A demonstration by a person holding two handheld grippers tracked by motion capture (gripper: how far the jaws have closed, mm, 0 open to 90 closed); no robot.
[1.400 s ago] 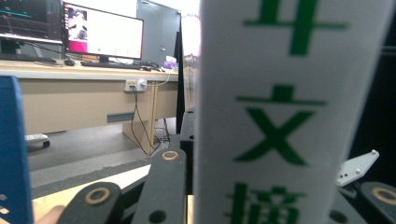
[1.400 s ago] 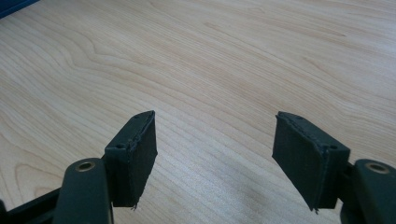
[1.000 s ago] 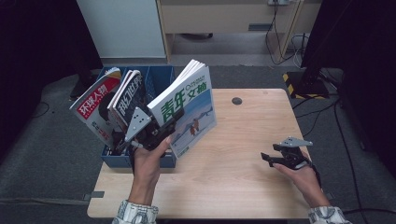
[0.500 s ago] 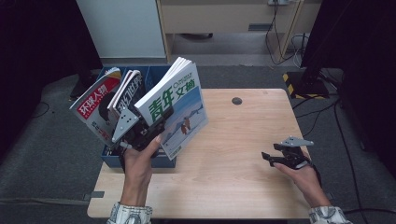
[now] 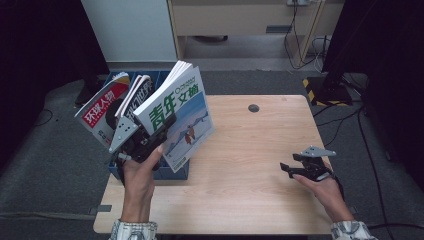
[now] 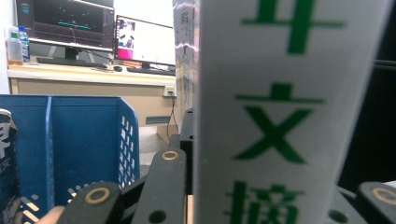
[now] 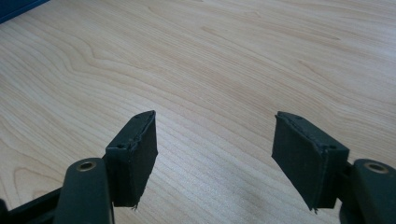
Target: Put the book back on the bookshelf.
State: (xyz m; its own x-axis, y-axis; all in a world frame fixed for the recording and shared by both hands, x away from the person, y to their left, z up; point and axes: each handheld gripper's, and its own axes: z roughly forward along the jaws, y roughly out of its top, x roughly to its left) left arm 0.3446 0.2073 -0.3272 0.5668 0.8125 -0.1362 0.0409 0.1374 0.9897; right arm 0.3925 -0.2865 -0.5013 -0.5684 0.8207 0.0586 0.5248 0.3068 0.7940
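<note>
Over the wooden table (image 5: 240, 165), left gripper (image 5: 150, 137) jaws clamp a magazine (image 5: 182, 117); right gripper (image 7: 215, 154) jaws gape wide, empty.

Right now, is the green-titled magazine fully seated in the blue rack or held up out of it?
Held up. The left gripper clamps the green-titled magazine, tilted, its lower corner over the blue rack's front wall rather than down inside.

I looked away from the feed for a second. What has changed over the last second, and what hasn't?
The left gripper, shut on the blue-and-white magazine, has carried it leftward and a little away from the person, toward the blue crate; the grip is unchanged. The right gripper stays open and idle above the table. The red magazine and the one beside it still stand in the crate.
</note>
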